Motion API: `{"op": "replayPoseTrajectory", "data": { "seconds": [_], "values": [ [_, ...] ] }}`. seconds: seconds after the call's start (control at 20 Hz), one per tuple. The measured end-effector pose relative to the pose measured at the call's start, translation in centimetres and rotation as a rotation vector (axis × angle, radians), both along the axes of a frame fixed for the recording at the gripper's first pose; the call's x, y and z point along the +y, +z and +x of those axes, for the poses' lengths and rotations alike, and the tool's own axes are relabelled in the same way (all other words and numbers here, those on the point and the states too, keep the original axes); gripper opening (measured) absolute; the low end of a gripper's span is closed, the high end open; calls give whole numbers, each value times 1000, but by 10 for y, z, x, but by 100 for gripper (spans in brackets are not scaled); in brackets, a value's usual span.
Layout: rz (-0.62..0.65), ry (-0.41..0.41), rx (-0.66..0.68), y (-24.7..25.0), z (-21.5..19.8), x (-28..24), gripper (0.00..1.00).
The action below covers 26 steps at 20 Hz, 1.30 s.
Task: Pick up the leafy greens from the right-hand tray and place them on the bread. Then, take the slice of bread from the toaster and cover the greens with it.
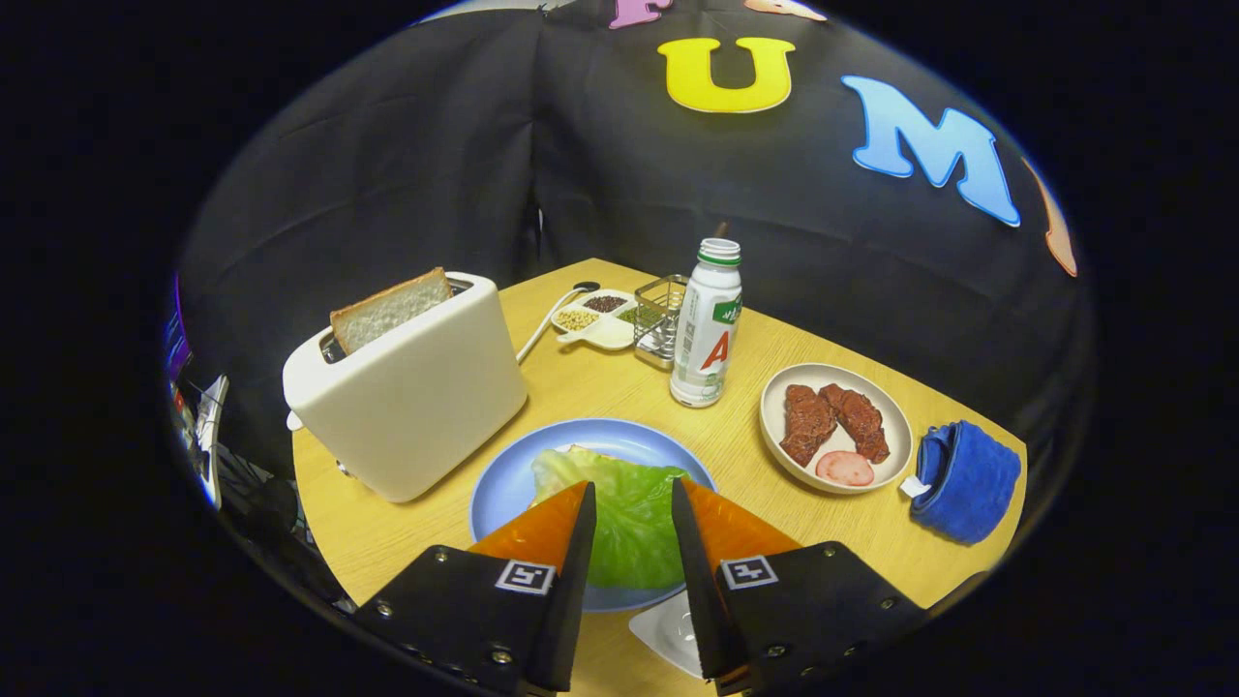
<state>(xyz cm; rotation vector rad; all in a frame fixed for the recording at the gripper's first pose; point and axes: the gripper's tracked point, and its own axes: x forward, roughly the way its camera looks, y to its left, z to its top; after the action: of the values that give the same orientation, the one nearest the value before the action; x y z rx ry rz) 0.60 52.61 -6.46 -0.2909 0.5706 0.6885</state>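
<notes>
Toaster [407,387] left of open jaws, bottle [708,334] beyond greens [629,518].

The gripper [629,503] hangs tilted downward with its two fingers [542,528] spread well apart, jaws parted with a clear gap between the tips, neither fingertip pressing on anything.

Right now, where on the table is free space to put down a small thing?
Bare table lies between the blue plate, the meat plate and the blue cloth, and ahead of the toaster near the bottle. The far corner is crowded by the snack dish and wire rack. The gripper is open above the greens.
</notes>
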Motion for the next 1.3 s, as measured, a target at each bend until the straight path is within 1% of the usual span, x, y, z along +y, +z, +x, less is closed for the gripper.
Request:
{"op": "replayPoseTrajectory", "data": {
  "seconds": [0.15,0.3,0.5,0.6,0.75,0.9,1.1,1.3],
  "values": [
    [59,-43,-49,8,-5,2,48],
    [133,-85,-131,20,-14,10,48],
    [217,-108,-239,40,-36,33,48],
    [257,-87,-266,48,-54,53,48],
    [286,-40,-317,61,-78,84,48],
    [319,12,-305,62,-101,120,48],
    [327,45,-302,57,-113,153,48],
    [332,36,-316,54,-110,183,48]
  ]
}}
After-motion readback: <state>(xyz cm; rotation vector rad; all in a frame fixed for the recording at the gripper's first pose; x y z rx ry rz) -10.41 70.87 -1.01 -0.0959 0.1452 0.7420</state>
